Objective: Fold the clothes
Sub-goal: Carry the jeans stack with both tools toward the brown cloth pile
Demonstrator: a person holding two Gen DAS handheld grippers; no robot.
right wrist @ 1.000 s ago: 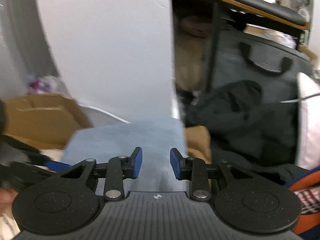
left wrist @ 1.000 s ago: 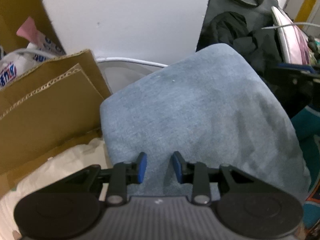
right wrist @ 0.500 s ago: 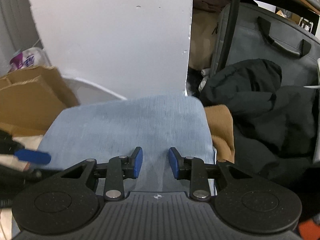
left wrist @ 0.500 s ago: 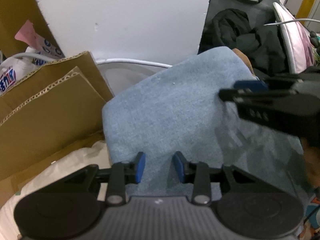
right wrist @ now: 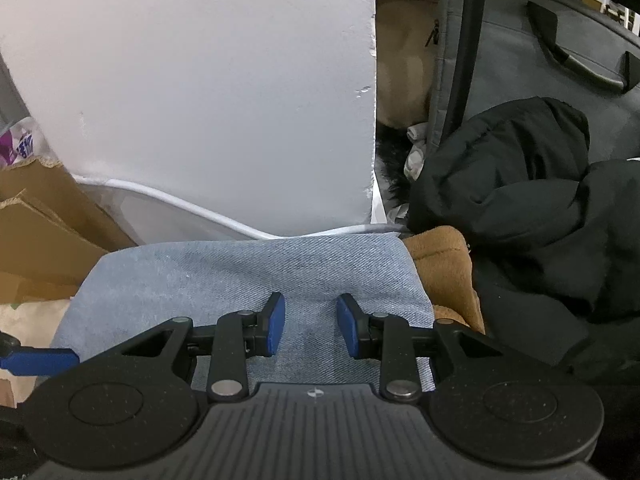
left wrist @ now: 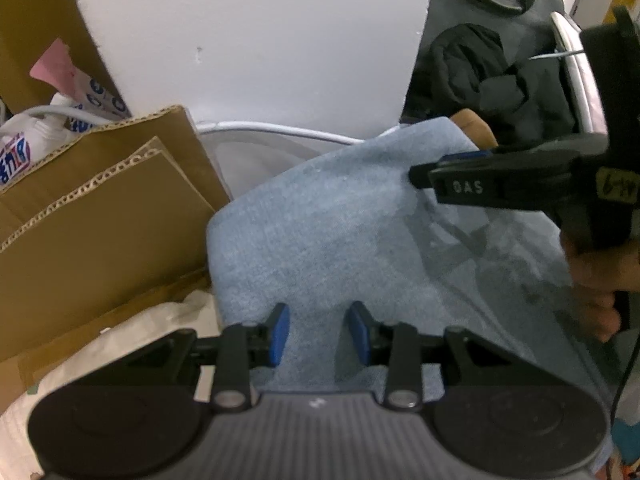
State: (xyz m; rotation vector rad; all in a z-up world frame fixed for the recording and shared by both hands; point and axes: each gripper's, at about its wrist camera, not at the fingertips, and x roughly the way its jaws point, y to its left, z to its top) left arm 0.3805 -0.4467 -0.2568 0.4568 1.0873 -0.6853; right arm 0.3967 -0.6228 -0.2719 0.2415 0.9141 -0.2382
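Folded denim garment [right wrist: 256, 276] is laid directly under both grippers, long axis across. Left gripper [left wrist: 319, 334] and right gripper [right wrist: 311, 330] are held part-open, nothing gripped; right is poised nearer the far edge.

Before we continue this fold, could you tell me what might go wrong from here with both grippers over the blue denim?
1. Both the left gripper and the right gripper have open jaws over the flat blue denim; closing there may pinch too little cloth or several layers.
2. The brown garment touches the denim's far right corner and could get dragged along.
3. The cardboard crowds the left edge and could snag the fold.
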